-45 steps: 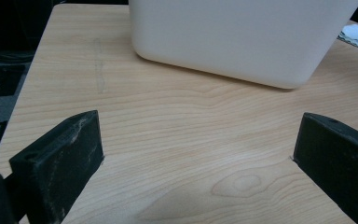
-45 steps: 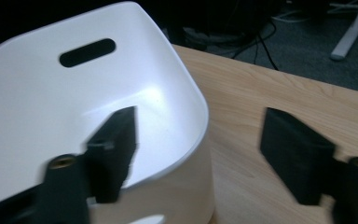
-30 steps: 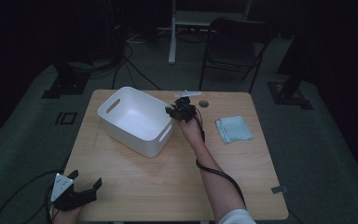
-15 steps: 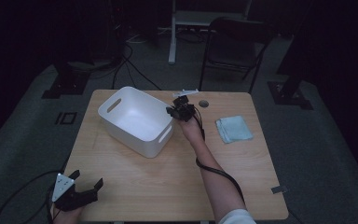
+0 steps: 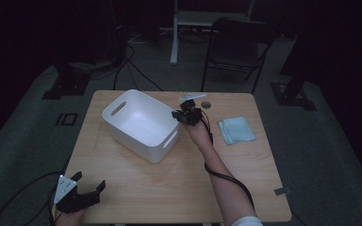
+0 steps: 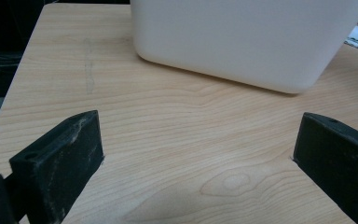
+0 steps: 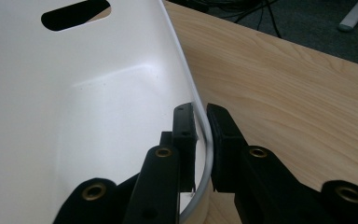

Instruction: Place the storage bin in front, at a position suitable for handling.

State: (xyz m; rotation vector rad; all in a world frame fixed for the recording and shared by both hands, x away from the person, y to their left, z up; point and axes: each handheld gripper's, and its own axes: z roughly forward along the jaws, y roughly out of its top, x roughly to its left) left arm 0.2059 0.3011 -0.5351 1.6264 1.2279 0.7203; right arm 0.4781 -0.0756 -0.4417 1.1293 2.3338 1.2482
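The white bin (image 5: 141,123) sits on the table (image 5: 179,183), toward its far left part, standing upright and empty, with a slot handle in each end wall. Its near-right rim now runs between the jaws of the right tool (image 5: 185,116): in the right gripper view one jaw lies inside the bin, the other outside, and the thin white wall (image 7: 200,126) is pinched flat between the two pads. Those jaws have just been closing; a second ago the same tool hovered at this corner with the rim in a wider gap, and the hand has hardly shifted since. So the change is the grip itself, and I'd judge that the bin is now secured for a drag or a lift, though a one-sided hold on a thin rim could let the bin tip or twist once it moves. The left tool (image 5: 78,194) waits well in front of the bin at the table's near-left edge, its jaws spread wide with nothing between them, looking across bare wood at the bin's near wall (image 6: 242,42). Off to the right of the right tool lies a folded light-blue cloth (image 5: 235,130), untouched, and a small round grey thing (image 5: 207,103) just beyond the tool.
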